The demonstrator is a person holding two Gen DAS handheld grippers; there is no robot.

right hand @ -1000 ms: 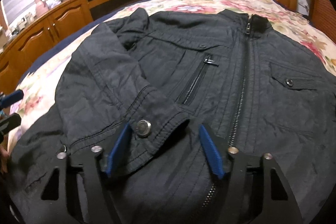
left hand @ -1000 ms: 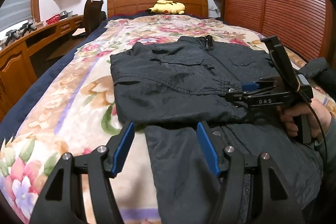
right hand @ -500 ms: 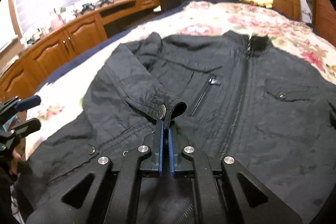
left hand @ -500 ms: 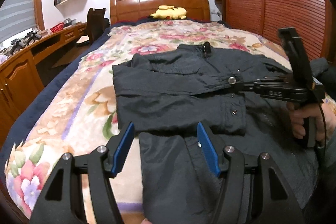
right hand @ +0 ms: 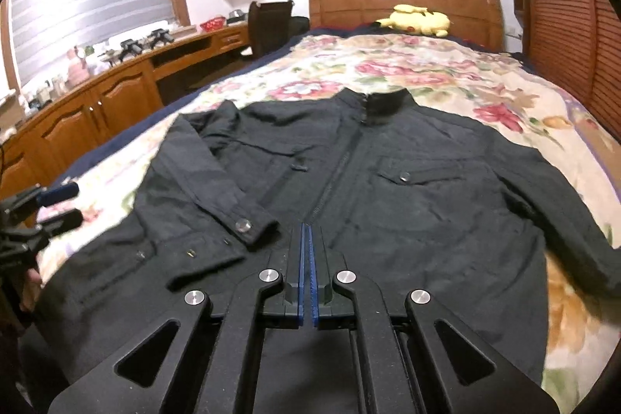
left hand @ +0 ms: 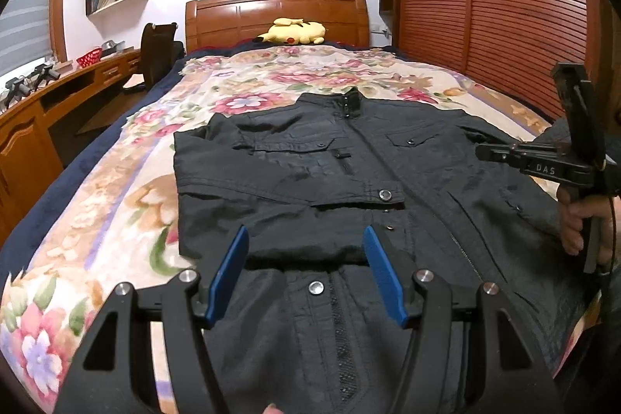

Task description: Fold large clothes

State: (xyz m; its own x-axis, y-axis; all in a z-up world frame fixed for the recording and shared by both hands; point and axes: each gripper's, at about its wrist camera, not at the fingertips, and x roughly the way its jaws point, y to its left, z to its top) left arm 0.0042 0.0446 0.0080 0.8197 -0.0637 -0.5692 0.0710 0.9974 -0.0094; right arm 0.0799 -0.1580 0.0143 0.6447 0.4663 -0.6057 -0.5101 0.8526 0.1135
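A black zip jacket [left hand: 349,158] [right hand: 407,212] lies face up on the bed. One sleeve is folded across the chest, and its cuff [left hand: 382,196] [right hand: 248,226] with a metal snap rests flat near the zip. The other sleeve [right hand: 562,220] stretches out to the side. My left gripper [left hand: 306,235] [right hand: 73,203] hovers open over the jacket's hem, nothing between its blue pads. My right gripper [right hand: 308,231] [left hand: 481,152] is shut with its pads pressed together and empty. It is off the cuff, above the jacket front.
A floral blanket [left hand: 116,204] covers the bed. A yellow plush toy [left hand: 293,32] lies by the wooden headboard [left hand: 275,14]. A wooden desk [right hand: 97,103] and a dark chair [left hand: 157,53] stand on one side, slatted wooden doors [left hand: 485,26] on the other. A hand [left hand: 578,224] holds the right gripper.
The right gripper went from open around the cuff to shut at it, then drew back and up. The cuff now lies flat on the jacket front. The left gripper backed away slightly, still open.
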